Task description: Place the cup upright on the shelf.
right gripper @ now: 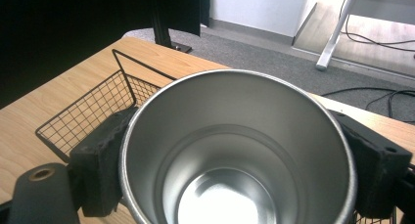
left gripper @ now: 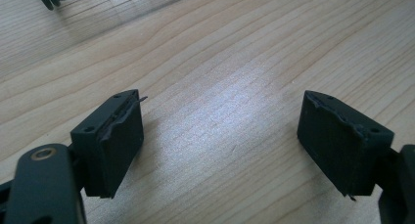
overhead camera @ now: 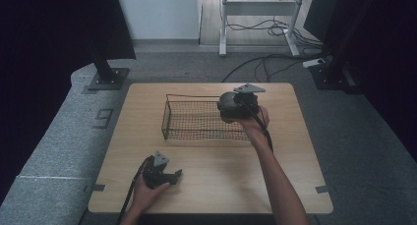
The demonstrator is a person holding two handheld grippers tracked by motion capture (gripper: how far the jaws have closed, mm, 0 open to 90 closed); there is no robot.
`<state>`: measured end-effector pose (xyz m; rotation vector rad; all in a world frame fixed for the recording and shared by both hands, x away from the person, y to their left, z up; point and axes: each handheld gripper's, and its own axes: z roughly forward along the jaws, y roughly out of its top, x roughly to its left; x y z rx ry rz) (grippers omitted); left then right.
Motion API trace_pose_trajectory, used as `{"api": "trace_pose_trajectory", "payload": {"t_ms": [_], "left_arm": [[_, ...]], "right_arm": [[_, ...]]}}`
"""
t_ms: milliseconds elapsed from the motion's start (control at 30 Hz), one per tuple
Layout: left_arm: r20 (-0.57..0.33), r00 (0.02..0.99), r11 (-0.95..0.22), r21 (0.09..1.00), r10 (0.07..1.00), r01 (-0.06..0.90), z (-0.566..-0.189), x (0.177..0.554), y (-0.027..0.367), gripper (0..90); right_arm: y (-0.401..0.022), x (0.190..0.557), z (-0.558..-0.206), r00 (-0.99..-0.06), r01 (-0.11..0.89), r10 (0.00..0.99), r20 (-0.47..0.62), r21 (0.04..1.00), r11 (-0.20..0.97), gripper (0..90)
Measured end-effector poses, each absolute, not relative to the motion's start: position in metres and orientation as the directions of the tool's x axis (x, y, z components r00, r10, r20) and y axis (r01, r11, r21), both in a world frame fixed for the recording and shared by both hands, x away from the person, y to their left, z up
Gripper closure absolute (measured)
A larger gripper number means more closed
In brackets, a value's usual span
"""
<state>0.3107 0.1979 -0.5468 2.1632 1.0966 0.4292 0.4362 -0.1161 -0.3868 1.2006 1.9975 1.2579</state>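
Steel cup (right gripper: pixel 235 150) clamped between right tool (right gripper: pixel 235 175) jaws, above wire basket (overhead camera: pixel 196 119).

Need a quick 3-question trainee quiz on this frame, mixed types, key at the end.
1. True or false: the right gripper is shut on the steel cup.
2. The cup is held over: A) the wire basket B) the floor C) the table's near edge.
3. Fill in: the left gripper has its jaws ____ above the bare table.

Key: 1 true; 2 A; 3 open.
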Motion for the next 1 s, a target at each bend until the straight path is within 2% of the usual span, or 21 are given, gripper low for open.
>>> {"api": "trace_pose_trajectory", "payload": {"t_ms": [1000], "left_arm": [[-0.006,0.595,-0.427,0.690,0.804,0.584,-0.547,0.311,0.198,17.2]], "right_arm": [[-0.113,0.475,-0.405,-0.452,0.477,0.889,0.077,0.863,0.168,13.2]]}}
